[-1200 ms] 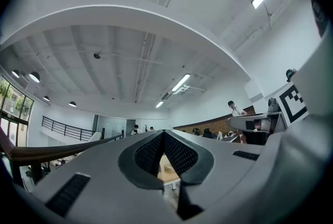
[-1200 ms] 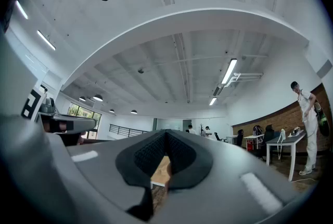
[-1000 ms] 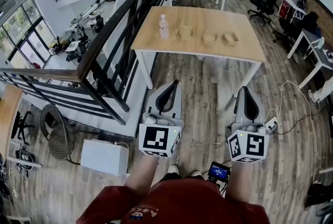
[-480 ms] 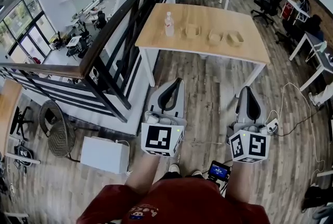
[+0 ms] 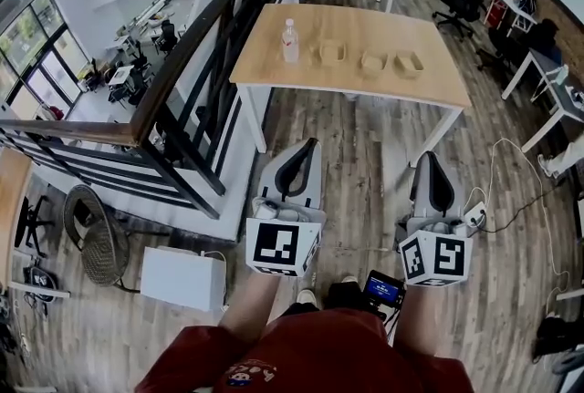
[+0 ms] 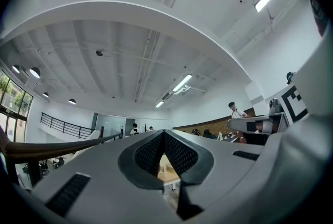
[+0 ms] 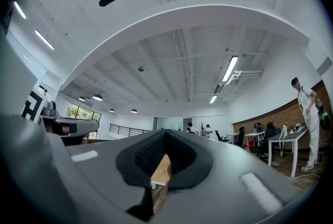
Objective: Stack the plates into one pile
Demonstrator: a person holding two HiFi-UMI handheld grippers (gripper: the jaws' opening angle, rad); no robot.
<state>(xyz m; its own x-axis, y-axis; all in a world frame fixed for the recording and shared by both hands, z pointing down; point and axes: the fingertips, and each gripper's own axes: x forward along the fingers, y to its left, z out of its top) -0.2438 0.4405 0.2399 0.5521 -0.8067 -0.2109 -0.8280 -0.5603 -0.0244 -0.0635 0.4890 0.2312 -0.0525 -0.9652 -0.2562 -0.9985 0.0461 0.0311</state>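
Observation:
Three pale wooden plates [image 5: 370, 61] lie in a row on a wooden table [image 5: 438, 88] far ahead of me in the head view. A clear plastic bottle [image 5: 289, 41] stands at their left. My left gripper [image 5: 297, 169] and right gripper [image 5: 432, 180] hang side by side over the floor, well short of the table. Both are shut with nothing between the jaws. In each gripper view the black pads meet at the tip, and a slice of the table [image 6: 167, 172] shows through the gap behind them.
A dark stair railing [image 5: 196, 63] runs along the left of the table. A white box [image 5: 182, 276] sits on the wooden floor at my left. Cables and a power strip [image 5: 475, 216] lie at my right. Desks, office chairs and people stand beyond the table.
The view has shifted slightly; the table sits a little further left and higher than half a second ago. Both grippers stay shut and keep their places side by side.

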